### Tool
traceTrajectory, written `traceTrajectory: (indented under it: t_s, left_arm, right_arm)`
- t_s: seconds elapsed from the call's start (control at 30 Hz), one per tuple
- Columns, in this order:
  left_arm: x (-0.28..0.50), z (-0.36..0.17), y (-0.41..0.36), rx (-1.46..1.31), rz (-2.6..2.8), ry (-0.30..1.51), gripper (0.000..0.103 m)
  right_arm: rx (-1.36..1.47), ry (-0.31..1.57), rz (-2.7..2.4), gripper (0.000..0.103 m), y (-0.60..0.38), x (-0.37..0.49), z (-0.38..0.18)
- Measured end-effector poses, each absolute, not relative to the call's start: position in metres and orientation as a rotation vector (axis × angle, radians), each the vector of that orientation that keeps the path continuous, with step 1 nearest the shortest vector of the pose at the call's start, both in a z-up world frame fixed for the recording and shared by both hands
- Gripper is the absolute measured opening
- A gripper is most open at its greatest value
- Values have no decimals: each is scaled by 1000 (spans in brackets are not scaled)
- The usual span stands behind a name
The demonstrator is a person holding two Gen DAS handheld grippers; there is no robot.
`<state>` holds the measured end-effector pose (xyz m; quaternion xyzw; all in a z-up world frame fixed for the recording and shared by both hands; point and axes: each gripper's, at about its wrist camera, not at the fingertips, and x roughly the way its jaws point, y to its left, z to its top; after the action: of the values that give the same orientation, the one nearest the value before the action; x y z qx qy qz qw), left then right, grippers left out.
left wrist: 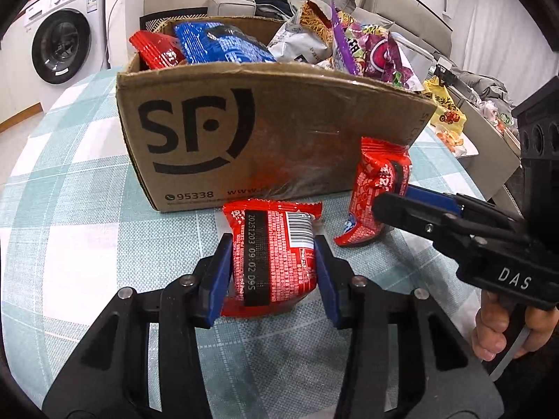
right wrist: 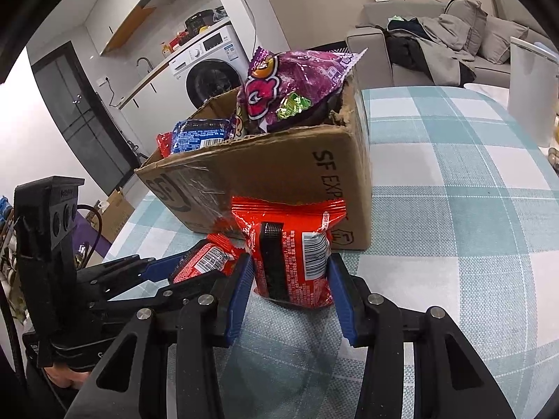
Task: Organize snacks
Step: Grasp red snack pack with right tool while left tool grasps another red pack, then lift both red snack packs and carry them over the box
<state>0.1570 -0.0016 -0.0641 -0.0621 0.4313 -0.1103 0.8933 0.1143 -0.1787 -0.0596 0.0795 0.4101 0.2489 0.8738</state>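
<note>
Left tool (left wrist: 274, 265) grips red packet (left wrist: 274, 262); cardboard box (left wrist: 265, 132) holds snack bags (left wrist: 223, 43).

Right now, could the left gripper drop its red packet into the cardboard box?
Probably yes. The left gripper holds a red packet just before the cardboard box, whose top is open. It must lift over the near wall; snacks are piled highest on the right.

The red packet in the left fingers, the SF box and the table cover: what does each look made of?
Red packet: glossy plastic film, judging by its sheen, crimped end and creases. SF box: brown corrugated cardboard, matte, with a torn fluted rim and shiny clear tape across its front. Table cover: looks like woven fabric in a teal and white check, since a fine weave texture shows; a textured vinyl is possible.
</note>
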Motion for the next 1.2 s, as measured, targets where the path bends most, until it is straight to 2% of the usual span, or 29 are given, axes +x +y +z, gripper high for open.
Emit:
traceTrajectory:
  t_s: [1.0, 1.03, 1.07, 1.2]
  left_arm:
    - [119, -32, 18, -141, -231, 825, 42]
    - [118, -31, 19, -143, -232, 822, 41]
    - [118, -30, 20, -143, -229, 822, 41]
    - [118, -27, 22, -154, -235, 822, 41]
  right_arm:
    - [191, 803, 581, 43, -175, 98, -39]
    - [188, 801, 584, 38, -174, 98, -38]
    - [185, 802, 587, 25, -173, 99, -38]
    - [170, 821, 576, 24, -168, 100, -41]
